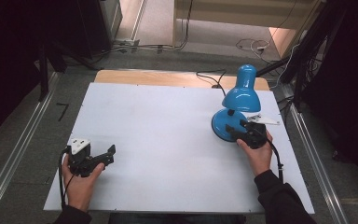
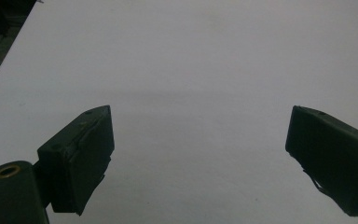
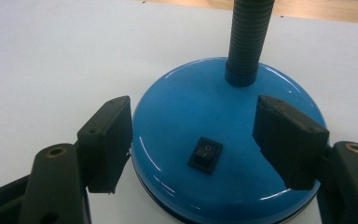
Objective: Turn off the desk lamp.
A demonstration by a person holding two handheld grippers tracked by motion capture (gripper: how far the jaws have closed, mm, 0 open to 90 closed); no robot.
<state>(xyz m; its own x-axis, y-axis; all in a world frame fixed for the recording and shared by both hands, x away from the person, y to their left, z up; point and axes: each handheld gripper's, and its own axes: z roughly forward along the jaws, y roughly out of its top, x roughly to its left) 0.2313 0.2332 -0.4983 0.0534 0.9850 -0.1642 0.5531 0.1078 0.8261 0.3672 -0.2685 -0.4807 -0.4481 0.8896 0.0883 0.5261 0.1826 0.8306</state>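
A blue desk lamp (image 1: 242, 93) stands at the right of the white board (image 1: 168, 140), its shade tipped forward over its round base (image 1: 221, 123). My right gripper (image 1: 237, 128) is at the near side of that base. In the right gripper view its jaws (image 3: 193, 107) stand open astride the blue base (image 3: 191, 112), one near the left rim and one over the right side. The black rocker switch (image 3: 205, 154) lies between them, and the ribbed black neck (image 3: 247, 42) rises behind. My left gripper (image 1: 108, 156) rests open at the board's near left, with bare board (image 2: 196, 93) between its jaws (image 2: 200, 135).
The lamp's black cord (image 1: 212, 77) runs off the back over the wooden table edge (image 1: 168, 77). Metal rails (image 1: 18, 149) line the floor on both sides, and loose cables (image 1: 251, 45) lie on the floor behind.
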